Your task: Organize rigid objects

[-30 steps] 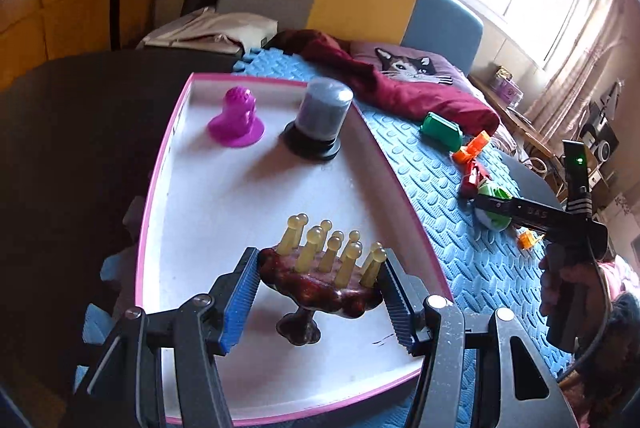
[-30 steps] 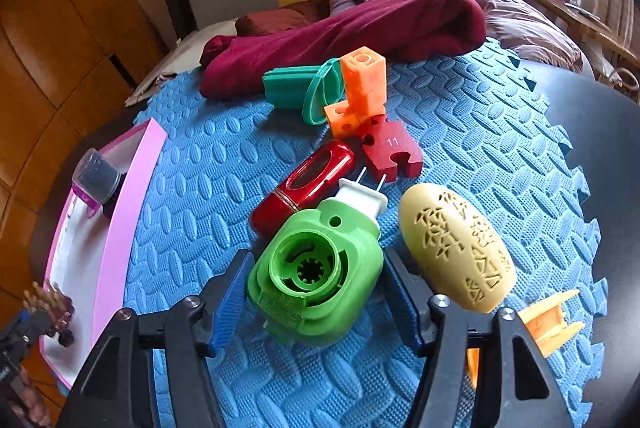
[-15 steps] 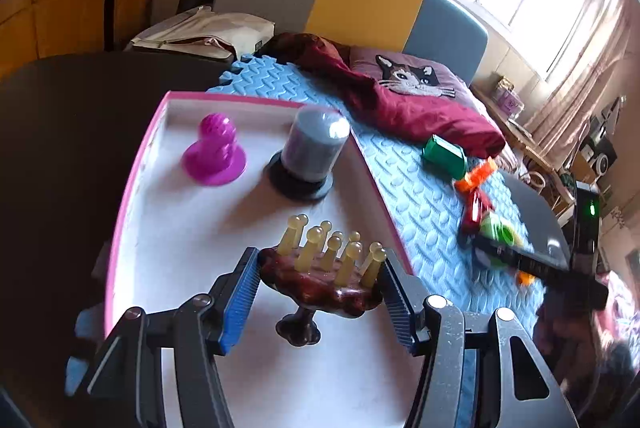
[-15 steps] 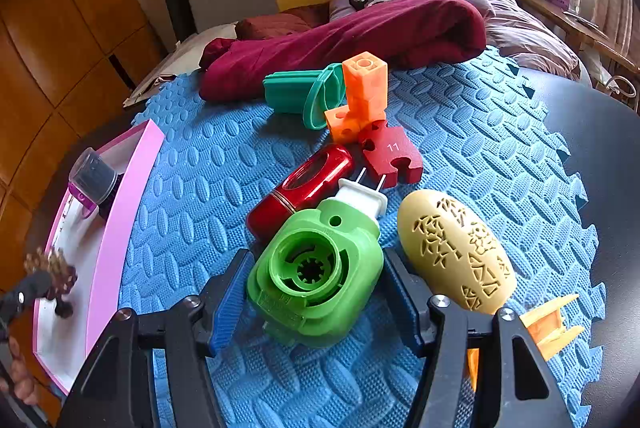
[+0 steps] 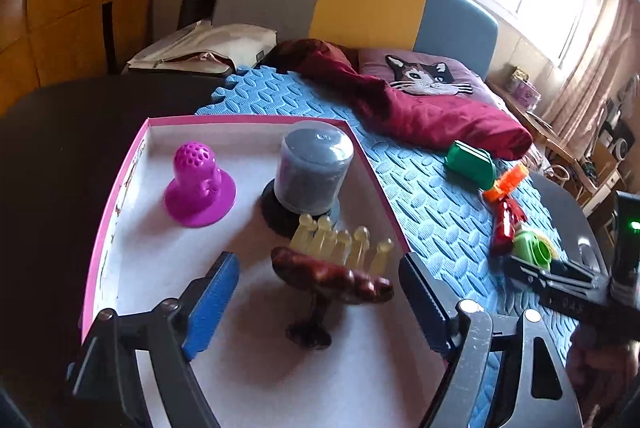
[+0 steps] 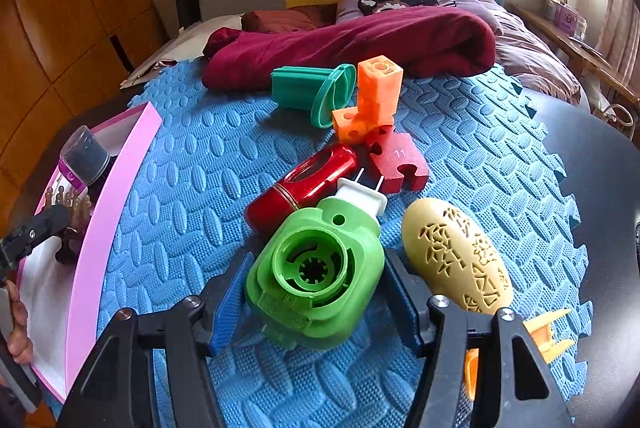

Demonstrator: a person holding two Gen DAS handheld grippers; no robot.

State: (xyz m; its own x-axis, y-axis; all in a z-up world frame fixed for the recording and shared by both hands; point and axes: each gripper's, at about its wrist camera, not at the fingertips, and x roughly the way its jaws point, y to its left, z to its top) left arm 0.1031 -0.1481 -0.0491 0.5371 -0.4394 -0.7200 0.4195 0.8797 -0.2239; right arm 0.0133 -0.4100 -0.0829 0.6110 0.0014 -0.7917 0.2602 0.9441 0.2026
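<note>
Massager [image 5: 332, 274], brown-bodied with pale yellow knobs upward, stood on its small foot on the white floor of the pink-rimmed tray [image 5: 116, 211], midway between the fingers of the left gripper [image 5: 320, 292]; the jaws were spread wide, with clear gaps on both sides of it, so I judged it set down and let go; beyond it, further from the gripper, a grey cylinder on a black base [image 5: 310, 173] stood just behind, and a purple perforated stopper [image 5: 199, 187] stood ahead and to the left; the tray itself lay partly on the dark table and beside the blue foam mat [image 5: 420, 195].

On that mat, the green plug-in device [image 6: 316, 280] with its white two-pin end pointing away sat between the blue pads of the right gripper [image 6: 316, 292]; the pads looked closed against its sides, though whether it was lifted off the mat could not be told; just ahead lay a red capsule-shaped case [image 6: 304, 183], to the right a tan perforated oval [image 6: 456, 256], and further off a red puzzle piece [image 6: 396, 159], orange cubes [image 6: 372, 99] and a teal ribbed cup [image 6: 312, 91].

Placing seemed finished on the left; its next move called for a straight retreat, without brushing the top-heavy massager; the right, as I judged, needed to carry the green device leftward over the tray's rim into the bare floor near the others.
</note>
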